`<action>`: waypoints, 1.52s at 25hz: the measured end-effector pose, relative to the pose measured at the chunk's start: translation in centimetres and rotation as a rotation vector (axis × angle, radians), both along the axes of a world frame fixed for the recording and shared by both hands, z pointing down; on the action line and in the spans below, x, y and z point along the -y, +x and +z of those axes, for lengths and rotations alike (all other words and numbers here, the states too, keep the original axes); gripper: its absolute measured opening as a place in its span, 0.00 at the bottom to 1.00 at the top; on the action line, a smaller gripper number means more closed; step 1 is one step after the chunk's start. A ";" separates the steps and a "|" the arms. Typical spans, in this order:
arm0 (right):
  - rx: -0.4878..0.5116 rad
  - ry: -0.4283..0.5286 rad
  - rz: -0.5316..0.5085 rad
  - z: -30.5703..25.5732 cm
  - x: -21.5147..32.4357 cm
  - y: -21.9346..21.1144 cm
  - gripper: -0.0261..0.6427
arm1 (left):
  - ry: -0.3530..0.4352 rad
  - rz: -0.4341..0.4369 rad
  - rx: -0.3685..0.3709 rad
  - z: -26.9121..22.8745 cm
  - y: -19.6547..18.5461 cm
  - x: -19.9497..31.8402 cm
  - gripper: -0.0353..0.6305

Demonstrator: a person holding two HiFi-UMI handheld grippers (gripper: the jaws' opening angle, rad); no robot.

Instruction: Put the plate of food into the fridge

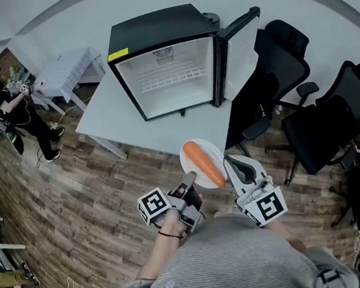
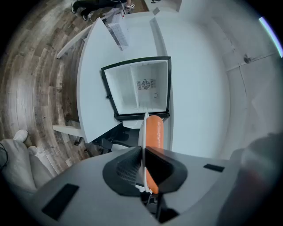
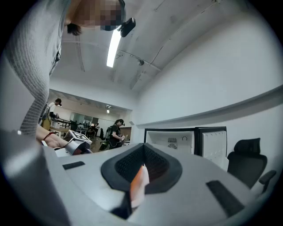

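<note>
The left gripper [image 1: 189,182] is clamping the near-left rim of the plate [image 1: 214,153]. In the left gripper view its jaws are sitting closed on that thin edge [image 2: 142,132], with the carrot [image 2: 154,132] lying just beside them. This bite looks shallow, so the rim could be slipping out if the hand twists or pulls sideways.

The plate is hanging in the air in front of the table [image 1: 113,108], well short of the fridge [image 1: 156,25]. The carrot [image 1: 204,163] is lying loose along it, with nothing holding it. If one side is rising faster than the other during the reach, the carrot is likely to be rolling off towards the floor.

The right gripper [image 1: 231,165] is holding the plate's right rim, and its jaws are pressing together on a thin pale edge [image 3: 142,165]. With two hands carrying one rigid plate, any drifting apart could be prying a grip loose.

Further right, the door [image 1: 241,55] is standing open, with a chair [image 1: 274,68] just behind it. The right hand could be clipping the door on the way in, or the plate could be catching the fridge's lower lip or the shelf [image 1: 167,78].
</note>
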State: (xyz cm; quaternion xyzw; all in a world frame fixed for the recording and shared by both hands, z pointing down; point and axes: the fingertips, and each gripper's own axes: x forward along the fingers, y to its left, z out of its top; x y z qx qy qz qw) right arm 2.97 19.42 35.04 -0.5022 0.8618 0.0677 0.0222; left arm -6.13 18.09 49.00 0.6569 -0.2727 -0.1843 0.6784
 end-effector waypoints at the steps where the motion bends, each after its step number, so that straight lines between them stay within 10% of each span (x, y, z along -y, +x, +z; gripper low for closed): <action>1: 0.000 -0.003 0.000 0.1 0.0 0.0 0.06 | 0.000 0.001 -0.001 0.1 0.0 0.0 0.10; 38: 0.039 -0.004 -0.009 0.2 1.1 2.1 0.06 | 0.001 -0.018 -0.034 -0.6 2.0 0.7 0.10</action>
